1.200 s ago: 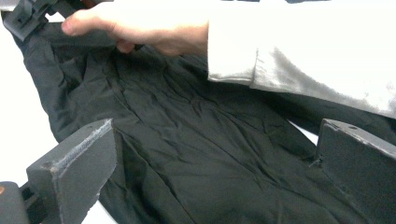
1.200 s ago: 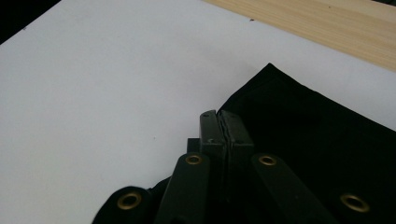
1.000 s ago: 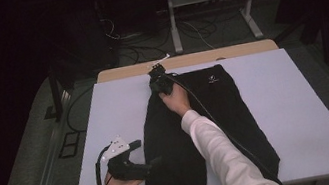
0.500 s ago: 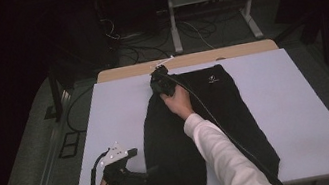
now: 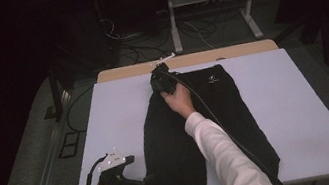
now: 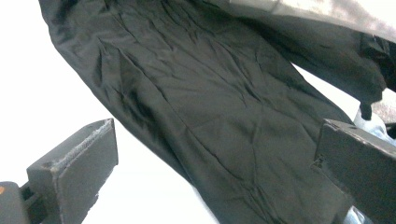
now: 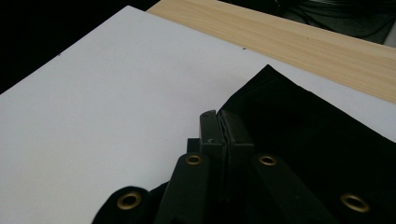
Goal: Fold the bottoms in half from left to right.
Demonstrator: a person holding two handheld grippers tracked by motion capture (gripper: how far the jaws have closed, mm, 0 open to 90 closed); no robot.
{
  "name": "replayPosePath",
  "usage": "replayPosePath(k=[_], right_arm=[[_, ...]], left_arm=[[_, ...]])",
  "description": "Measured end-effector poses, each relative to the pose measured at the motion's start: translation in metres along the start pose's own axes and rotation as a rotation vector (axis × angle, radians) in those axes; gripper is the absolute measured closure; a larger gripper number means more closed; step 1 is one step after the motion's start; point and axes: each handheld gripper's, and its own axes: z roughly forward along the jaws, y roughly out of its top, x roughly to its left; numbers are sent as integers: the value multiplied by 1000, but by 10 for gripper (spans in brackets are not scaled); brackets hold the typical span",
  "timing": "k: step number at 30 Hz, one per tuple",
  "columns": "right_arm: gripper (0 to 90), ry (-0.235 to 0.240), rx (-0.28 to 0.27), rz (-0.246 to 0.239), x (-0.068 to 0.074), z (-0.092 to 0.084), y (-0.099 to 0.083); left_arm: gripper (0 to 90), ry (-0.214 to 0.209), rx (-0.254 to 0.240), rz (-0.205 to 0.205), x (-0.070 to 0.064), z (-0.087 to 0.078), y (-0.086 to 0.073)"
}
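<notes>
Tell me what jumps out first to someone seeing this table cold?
A black garment runs down the middle of the white table, from far edge to near edge. The right claw is shut on its far left corner, while the left claw stands open at its near left edge.

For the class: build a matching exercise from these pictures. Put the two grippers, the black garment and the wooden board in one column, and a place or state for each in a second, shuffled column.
1. left gripper
2. right gripper
3. black garment
4. wooden board

A. lies lengthwise on the white sheet
B. jaws shut at the garment's far edge
C. strip beyond the white sheet
D. jaws apart at the near end

Pairs: 1-D, 2-B, 3-A, 4-C
</notes>
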Motion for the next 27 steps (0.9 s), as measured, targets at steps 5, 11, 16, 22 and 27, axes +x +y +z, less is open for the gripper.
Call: replayPosePath(k=[5,11,16,22,27], right_arm=[[872,-3,4,-5,0,0,-1],[871,1,1,-10,0,0,-1],[871,4,3,-6,0,0,-2],[871,-2,8,-11,-1,-2,-1],[871,-4,8,-11,-2,-2,-2]], left_arm=[[0,-10,17,-4,0,-1,-2],[0,-20,69,9,2,-2,-5],[0,-48,94,7,3,-5,-5],[0,-90,133,-18,5,-5,-9],[24,-121,172,-23,8,-3,-15]])
